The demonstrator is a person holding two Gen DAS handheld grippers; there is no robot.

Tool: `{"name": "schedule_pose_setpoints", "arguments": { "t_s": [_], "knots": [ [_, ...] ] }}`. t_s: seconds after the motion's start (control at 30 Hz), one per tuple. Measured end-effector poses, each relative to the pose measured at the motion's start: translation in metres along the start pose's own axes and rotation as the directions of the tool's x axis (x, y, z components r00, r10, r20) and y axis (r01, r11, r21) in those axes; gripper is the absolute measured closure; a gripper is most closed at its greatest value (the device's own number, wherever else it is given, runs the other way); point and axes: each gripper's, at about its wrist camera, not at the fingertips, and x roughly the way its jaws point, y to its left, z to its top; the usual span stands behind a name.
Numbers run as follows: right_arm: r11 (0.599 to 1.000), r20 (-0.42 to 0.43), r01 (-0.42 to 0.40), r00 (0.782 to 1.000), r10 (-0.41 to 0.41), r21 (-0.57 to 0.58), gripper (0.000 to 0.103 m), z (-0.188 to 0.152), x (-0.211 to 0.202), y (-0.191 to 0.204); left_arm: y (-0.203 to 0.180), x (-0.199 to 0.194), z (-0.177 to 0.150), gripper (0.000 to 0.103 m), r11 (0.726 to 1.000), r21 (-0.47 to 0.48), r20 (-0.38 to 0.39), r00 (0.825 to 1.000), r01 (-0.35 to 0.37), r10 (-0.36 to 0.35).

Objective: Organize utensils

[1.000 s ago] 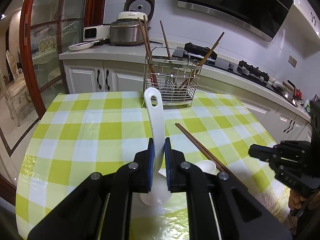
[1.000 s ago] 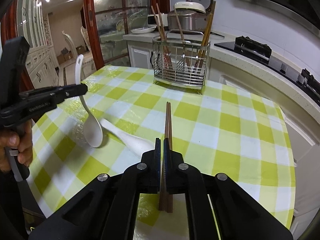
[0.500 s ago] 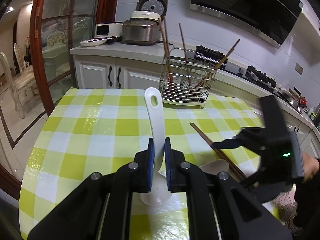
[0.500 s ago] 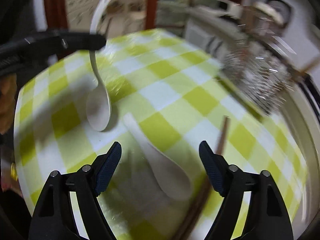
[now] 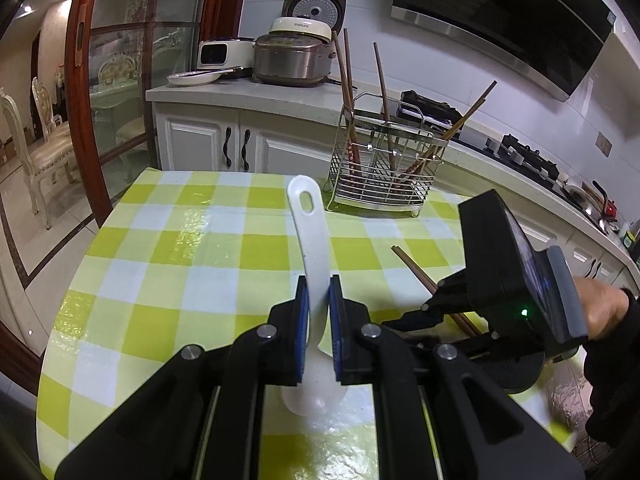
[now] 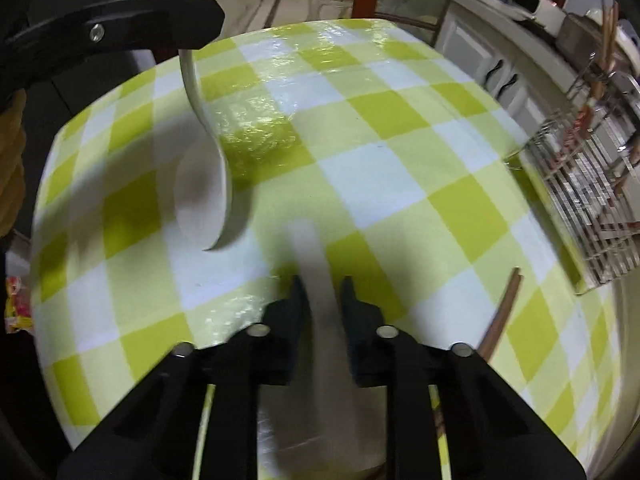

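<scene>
A white spoon (image 5: 310,240) stands nearly upright in the left gripper (image 5: 319,312), its blue-padded jaws pinching the handle partway down, the hole-ended tip pointing up and the bowl hanging low over the checked surface (image 5: 192,256). Seen from the right wrist, that same spoon (image 6: 204,184) curves down from the left gripper's black finger (image 6: 120,36), and its bowl looks just above the cloth, though I cannot tell whether it touches. A second spoon (image 6: 310,256) lies flat on the surface (image 6: 360,120), its pale handle running straight into the right gripper (image 6: 323,292); the jaws sit close on either side of the handle, but the picture is blurred there and I cannot tell whether they actually grip it. From the left wrist the right gripper (image 5: 416,316) shows as a black body low over the surface, with a hand (image 5: 600,308) behind it. A pair of brown chopsticks (image 5: 424,276) lies on the cloth just beside that gripper, partly hidden under it; from the right wrist the chopsticks (image 6: 500,316) slant off to the right of the jaws. At the far edge of the surface stands a wire rack (image 5: 384,176) with several chopsticks leaning out of it. Behind, on the kitchen counter (image 5: 240,90), sit a rice cooker (image 5: 296,56) and a plate (image 5: 196,77).
</scene>
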Motion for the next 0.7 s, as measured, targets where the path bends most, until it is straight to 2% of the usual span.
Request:
{"name": "schedule_pose_setpoints", "arguments": {
  "t_s": [0.17, 0.3, 0.4, 0.53, 0.57, 0.63, 0.67, 0.7],
  "knots": [
    [0.992, 0.097, 0.034, 0.994, -0.046, 0.119, 0.088, -0.014, -0.023, -0.011, -0.007, -0.001, 0.003, 0.093, 1.0, 0.012, 0.008, 1.0, 0.009, -0.009],
    [0.958, 0.214, 0.065, 0.968, -0.128, 0.281, 0.091, -0.032, -0.062, -0.021, -0.016, -0.003, 0.009, 0.097, 1.0, 0.023, 0.026, 0.999, 0.018, -0.019],
    [0.921, 0.269, 0.086, 0.943, -0.199, 0.379, 0.093, -0.048, -0.084, -0.024, -0.024, -0.003, 0.012, 0.099, 0.999, 0.038, 0.035, 0.999, 0.031, -0.032],
    [0.881, 0.301, 0.072, 0.924, -0.236, 0.468, 0.095, -0.067, -0.093, -0.028, -0.025, 0.004, 0.012, 0.1, 0.999, 0.039, 0.015, 0.999, 0.032, -0.032],
    [0.874, 0.306, 0.06, 0.923, -0.233, 0.483, 0.095, -0.07, -0.094, -0.029, -0.02, 0.005, 0.012, 0.098, 0.999, 0.023, 0.01, 0.999, 0.034, -0.034],
    [0.86, 0.309, 0.052, 0.921, -0.238, 0.507, 0.095, -0.076, -0.097, -0.031, -0.003, 0.01, 0.013, 0.078, 0.998, -0.035, -0.01, 0.999, 0.053, -0.053],
    [0.856, 0.309, 0.053, 0.919, -0.242, 0.514, 0.095, -0.077, -0.097, -0.033, 0.006, 0.011, 0.013, 0.074, 0.997, -0.061, -0.016, 0.999, 0.046, -0.047],
    [0.851, 0.312, 0.054, 0.917, -0.25, 0.523, 0.095, -0.079, -0.098, -0.037, 0.018, 0.015, 0.013, 0.074, 0.996, -0.087, -0.031, 0.999, 0.027, -0.03]
  ]
}}
